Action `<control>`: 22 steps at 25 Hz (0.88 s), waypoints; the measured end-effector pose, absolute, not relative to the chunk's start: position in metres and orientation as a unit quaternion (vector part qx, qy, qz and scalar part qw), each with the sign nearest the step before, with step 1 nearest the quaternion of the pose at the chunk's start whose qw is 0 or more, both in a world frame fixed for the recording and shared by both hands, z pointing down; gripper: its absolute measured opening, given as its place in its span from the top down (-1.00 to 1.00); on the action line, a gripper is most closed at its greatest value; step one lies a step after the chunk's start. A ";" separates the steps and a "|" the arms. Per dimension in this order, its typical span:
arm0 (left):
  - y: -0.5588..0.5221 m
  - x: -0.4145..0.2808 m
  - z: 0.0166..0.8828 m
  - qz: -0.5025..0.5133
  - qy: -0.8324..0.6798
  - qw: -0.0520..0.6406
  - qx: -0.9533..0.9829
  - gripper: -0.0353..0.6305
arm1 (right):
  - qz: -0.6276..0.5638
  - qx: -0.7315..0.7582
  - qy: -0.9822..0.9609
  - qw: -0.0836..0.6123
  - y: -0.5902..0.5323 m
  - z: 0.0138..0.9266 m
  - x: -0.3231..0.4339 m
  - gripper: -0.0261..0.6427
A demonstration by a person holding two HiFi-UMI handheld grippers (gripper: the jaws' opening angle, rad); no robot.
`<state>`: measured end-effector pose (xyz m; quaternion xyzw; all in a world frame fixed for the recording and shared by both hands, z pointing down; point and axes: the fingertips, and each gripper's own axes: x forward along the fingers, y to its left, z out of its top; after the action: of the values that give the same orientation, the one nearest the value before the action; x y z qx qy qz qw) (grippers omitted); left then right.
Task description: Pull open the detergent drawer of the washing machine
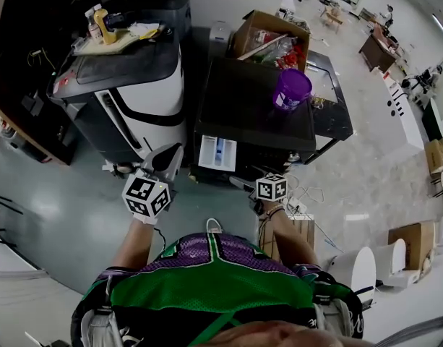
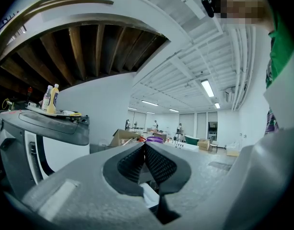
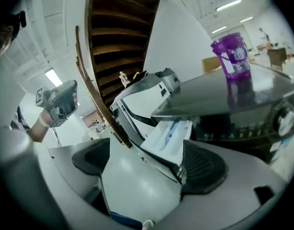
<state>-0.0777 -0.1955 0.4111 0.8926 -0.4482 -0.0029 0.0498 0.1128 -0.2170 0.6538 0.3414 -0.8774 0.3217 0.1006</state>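
The detergent drawer (image 1: pixel 217 152) stood pulled out of the black washing machine (image 1: pixel 254 110). It projected from the upper left of the machine's front, with white and blue compartments exposed.

In the head view the right claw (image 3: pixel 147 169) lay at 5 o'clock of the drawer, just beside its front panel. The right gripper view showed the jaws set wide apart. The drawer's front edge ran between them and reached the pad at 3 o'clock, while the pad at 9 o'clock stood clear of it.

The left claw (image 2: pixel 145 146) had its jaws pressed together on nothing. It hung at 8 o'clock of the drawer, apart from it, in front of a white appliance (image 1: pixel 145 103).

A purple cup (image 1: pixel 291 89) stood upright on the washing machine's top surface, at 1 o'clock of the drawer.
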 end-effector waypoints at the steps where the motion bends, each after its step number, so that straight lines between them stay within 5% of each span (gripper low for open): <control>1: -0.198 -0.077 0.410 -0.002 -0.449 0.049 0.892 0.84 | 0.306 0.341 -0.884 0.098 -0.223 0.641 0.110 -0.46; 22: -0.264 -0.042 0.350 -0.042 -0.467 0.018 0.883 0.84 | 0.090 0.341 -0.935 0.023 -0.287 0.406 0.091 -0.46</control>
<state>-0.0420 -0.2636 0.3502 0.8829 -0.4673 -0.0421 0.0175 0.0910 -0.2868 0.4058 0.3409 -0.9355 0.0904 0.0230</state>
